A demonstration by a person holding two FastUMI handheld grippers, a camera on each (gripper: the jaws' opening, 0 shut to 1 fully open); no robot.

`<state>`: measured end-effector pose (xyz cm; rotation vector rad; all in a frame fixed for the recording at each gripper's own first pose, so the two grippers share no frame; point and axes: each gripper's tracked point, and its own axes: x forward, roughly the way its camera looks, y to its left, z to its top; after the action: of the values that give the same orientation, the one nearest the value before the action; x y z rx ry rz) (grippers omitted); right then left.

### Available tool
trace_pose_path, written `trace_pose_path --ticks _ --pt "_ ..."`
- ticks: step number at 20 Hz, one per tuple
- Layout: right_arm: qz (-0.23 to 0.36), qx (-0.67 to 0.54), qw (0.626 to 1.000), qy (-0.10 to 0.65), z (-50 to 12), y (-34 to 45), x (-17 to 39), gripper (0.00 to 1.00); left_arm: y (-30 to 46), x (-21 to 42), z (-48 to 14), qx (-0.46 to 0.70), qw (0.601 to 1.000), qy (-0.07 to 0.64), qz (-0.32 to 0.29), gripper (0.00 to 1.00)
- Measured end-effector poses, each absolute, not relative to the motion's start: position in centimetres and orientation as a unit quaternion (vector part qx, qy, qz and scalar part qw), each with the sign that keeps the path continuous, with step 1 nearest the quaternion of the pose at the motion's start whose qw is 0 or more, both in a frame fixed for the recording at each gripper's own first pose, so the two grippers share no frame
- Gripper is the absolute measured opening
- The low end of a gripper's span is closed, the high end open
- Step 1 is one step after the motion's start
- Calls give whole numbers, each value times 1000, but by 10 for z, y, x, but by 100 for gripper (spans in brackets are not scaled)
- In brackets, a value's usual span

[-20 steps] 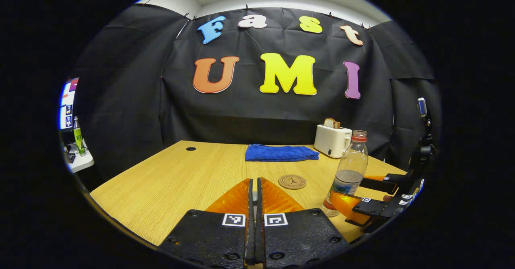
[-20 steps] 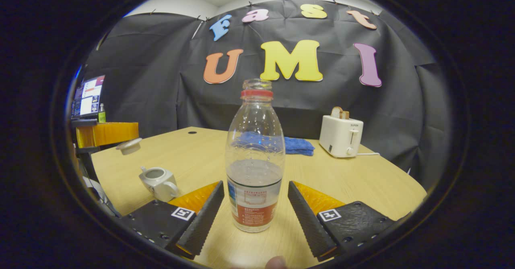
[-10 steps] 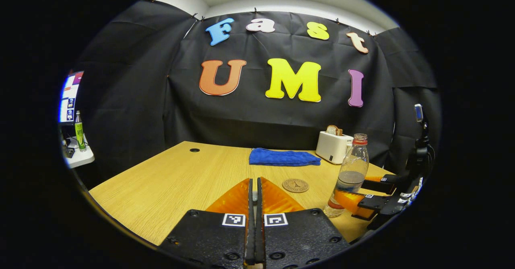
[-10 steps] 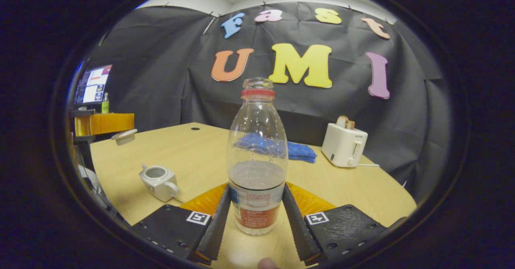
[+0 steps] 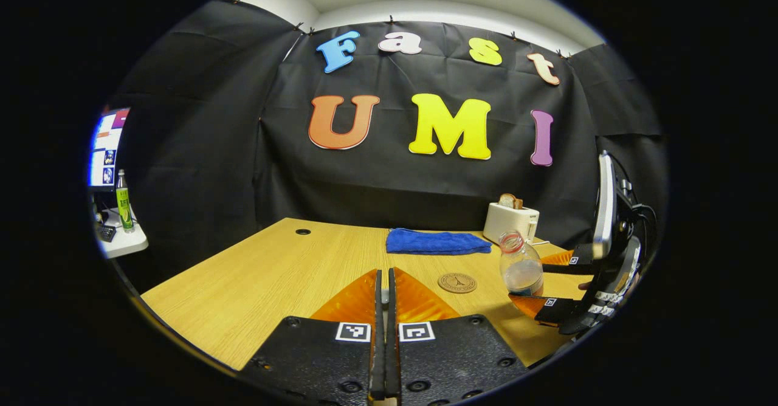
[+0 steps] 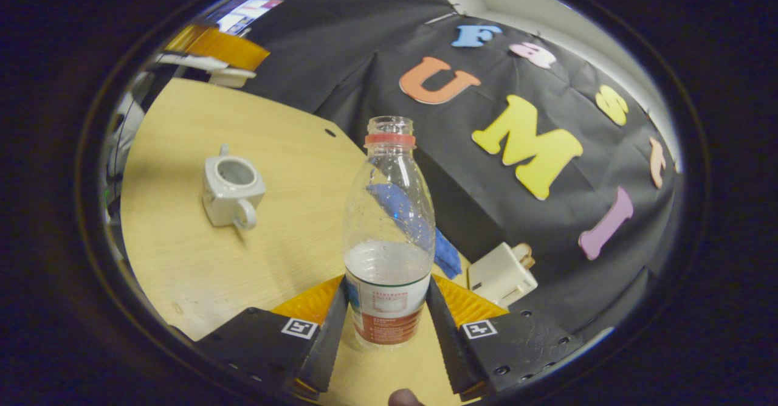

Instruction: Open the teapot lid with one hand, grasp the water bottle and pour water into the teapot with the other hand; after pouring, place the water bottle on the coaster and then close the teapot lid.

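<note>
In the right gripper view my right gripper is shut on the lower part of the clear water bottle. The bottle has no cap, is partly full, and is held off the table, leaning left. The white teapot stands open on the table to the left of the bottle. The teapot lid hangs higher up at the far left. In the left gripper view my left gripper is shut, with a thin grey sliver of the lid between its fingers. A round coaster lies just beyond. The tilted bottle is to its right.
A blue cloth lies near the back edge of the wooden table. A white toaster with bread in it stands to the cloth's right. A side desk with a green bottle is at the far left.
The right gripper closed on the water bottle, lifted it off the table and tilted it to the left. The left gripper stayed shut and barely moved.
</note>
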<state>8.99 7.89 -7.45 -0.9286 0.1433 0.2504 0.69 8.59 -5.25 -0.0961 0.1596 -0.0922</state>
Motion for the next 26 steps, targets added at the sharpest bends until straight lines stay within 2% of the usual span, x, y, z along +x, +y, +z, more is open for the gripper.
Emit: trace_pose_path --ticks 5,12,26 --pt "122 -545 828 47 -81 86 101 71 94 7 -46 -47 995 71 -48 3" --pt "94 -655 750 -13 -70 94 113 71 99 12 -46 -28 996 67 -53 3" --pt "92 -744 659 -67 -64 114 110 72 111 9 -43 -26 996 65 -53 3"
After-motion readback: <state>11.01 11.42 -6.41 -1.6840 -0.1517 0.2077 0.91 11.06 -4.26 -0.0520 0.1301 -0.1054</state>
